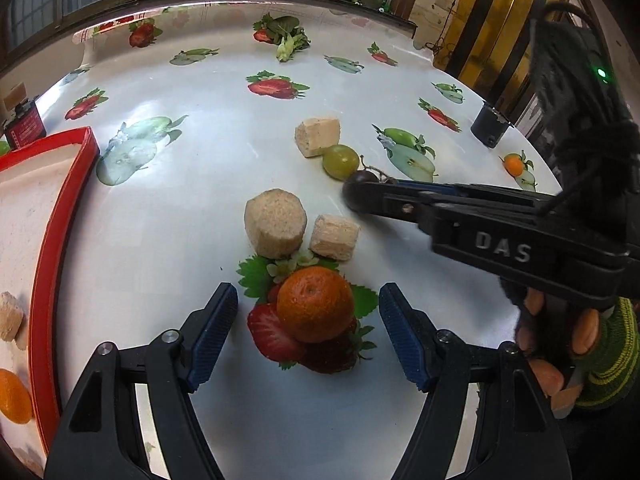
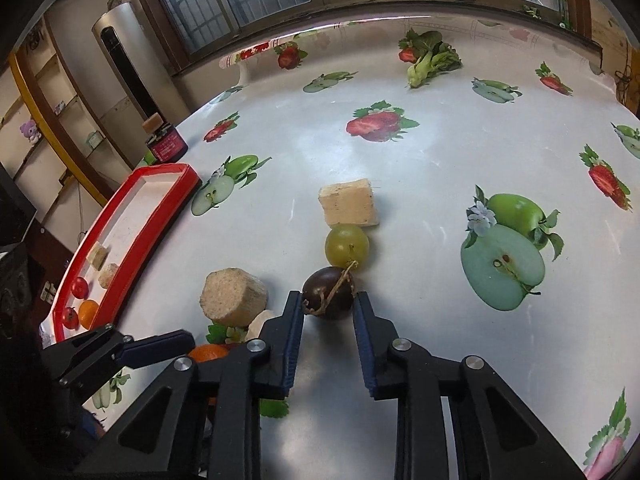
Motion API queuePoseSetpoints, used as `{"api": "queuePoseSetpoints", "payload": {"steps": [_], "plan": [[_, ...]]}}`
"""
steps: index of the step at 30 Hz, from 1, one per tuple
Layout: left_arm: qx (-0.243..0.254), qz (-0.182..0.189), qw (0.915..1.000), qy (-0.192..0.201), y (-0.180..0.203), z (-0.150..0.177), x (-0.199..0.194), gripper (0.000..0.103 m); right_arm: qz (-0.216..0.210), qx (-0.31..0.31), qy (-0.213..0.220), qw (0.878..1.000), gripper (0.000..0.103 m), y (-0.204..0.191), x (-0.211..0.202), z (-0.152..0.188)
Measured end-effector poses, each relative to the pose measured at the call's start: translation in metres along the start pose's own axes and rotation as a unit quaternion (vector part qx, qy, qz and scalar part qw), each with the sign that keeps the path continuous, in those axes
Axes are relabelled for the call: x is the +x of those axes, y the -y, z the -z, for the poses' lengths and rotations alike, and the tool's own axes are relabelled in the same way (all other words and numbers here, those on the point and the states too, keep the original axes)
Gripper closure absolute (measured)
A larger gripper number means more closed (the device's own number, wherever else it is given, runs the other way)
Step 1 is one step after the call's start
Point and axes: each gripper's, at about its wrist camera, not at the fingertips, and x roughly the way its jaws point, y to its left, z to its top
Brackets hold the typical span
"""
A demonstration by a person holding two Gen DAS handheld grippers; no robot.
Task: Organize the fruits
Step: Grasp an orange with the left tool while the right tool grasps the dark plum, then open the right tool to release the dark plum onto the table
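Observation:
A small orange tangerine [image 1: 315, 303] lies on the fruit-print tablecloth between the open fingers of my left gripper [image 1: 308, 312], not gripped. My right gripper [image 2: 327, 312] has its jaws around a dark purple grape [image 2: 328, 293] with a brown stem; the pads look to be touching its sides. In the left wrist view the right gripper [image 1: 360, 196] reaches in from the right onto the dark grape [image 1: 363, 178]. A green grape [image 2: 346, 245] lies just beyond, against a beige block [image 2: 349, 203]. The red-rimmed tray [image 2: 132, 236] at left holds an orange fruit [image 2: 88, 312] and small red fruits [image 2: 79, 286].
Two beige blocks, a round one [image 1: 275, 222] and a small one [image 1: 334, 237], lie just beyond the tangerine. A leafy green vegetable [image 1: 289, 38] lies far back. A dark red jar [image 2: 167, 145] stands beyond the tray. A black cup [image 1: 490, 128] stands at the right table edge.

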Motion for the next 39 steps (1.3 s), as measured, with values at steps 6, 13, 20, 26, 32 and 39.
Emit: {"api": "queuePoseSetpoints", "payload": {"steps": [6,13,20,26,32,39], "plan": [[-0.021,0.027,0.9994,0.002,-0.01,-0.004,-0.002,0.06,0.003,0.023,0.027,0.999,0.084,0.018,-0.036,0.009],[-0.028,0.035,0.9989,0.015,-0.011,0.003,-0.017,0.069,0.013,0.021,0.023,0.999,0.064,0.021,-0.032,0.007],[-0.036,0.039,0.9983,0.025,-0.015,0.008,-0.038,0.069,0.046,-0.008,0.014,0.999,0.064,0.002,-0.002,-0.003],[-0.042,0.044,0.9975,0.037,-0.021,0.011,-0.056,0.069,0.058,-0.013,0.014,0.998,0.075,0.002,-0.007,0.005],[-0.043,0.055,0.9966,0.045,-0.022,0.018,-0.07,0.069,0.036,-0.006,0.013,0.999,0.074,0.003,-0.039,0.037],[-0.045,0.062,0.9958,0.051,-0.024,0.024,-0.082,0.069,0.024,0.013,-0.004,1.0,0.069,0.006,-0.058,0.068]]}}
